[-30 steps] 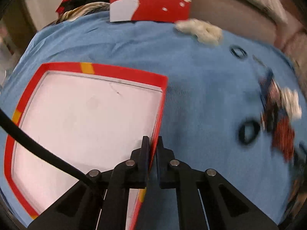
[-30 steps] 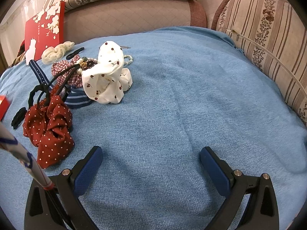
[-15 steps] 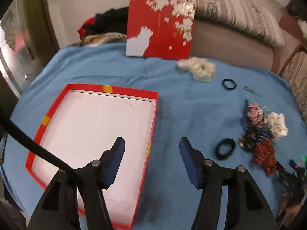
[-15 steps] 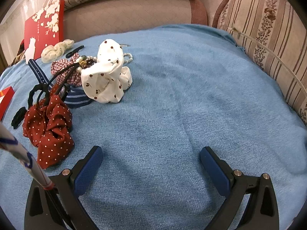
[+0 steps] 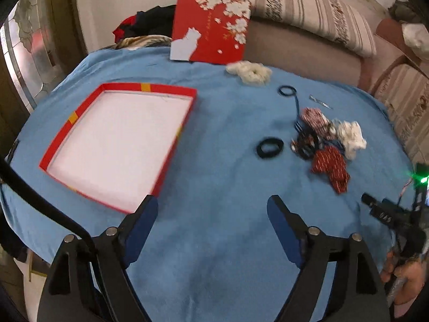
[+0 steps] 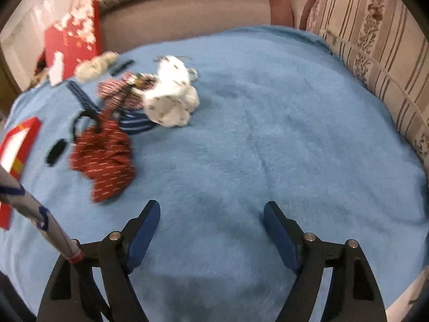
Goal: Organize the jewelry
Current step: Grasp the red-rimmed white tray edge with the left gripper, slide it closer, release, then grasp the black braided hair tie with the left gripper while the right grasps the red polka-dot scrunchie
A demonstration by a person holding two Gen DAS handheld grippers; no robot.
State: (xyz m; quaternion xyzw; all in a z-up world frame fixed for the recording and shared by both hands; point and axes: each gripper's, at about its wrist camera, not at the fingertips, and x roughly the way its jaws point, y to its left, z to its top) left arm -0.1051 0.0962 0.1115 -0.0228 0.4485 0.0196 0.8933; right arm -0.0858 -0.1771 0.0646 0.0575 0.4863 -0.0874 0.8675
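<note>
Hair accessories lie heaped on the blue blanket [image 5: 228,145]: a red dotted scrunchie [image 5: 331,165], a white dotted scrunchie [image 5: 351,135], a plaid scrunchie [image 5: 312,116] and dark elastic bands tangled among them. A black hair tie [image 5: 269,147] lies just beside the heap, toward the tray, and a thinner black hair loop [image 5: 287,91] sits farther back near a cream fuzzy scrunchie [image 5: 249,71]. The red-rimmed tray [image 5: 120,92] with a white floor rests flat on the blanket, well apart from the heap. The red box lid [image 5: 211,40], printed with white blossoms and a cat, leans upright at the back against the sofa.

The left claw [image 5: 211,212] hangs above bare blanket beside the tray's near corner, its blue pads spread wide with nothing between them. The right claw [image 6: 211,217] is likewise spread apart over bare blanket, with the red scrunchie ahead to its left.
</note>
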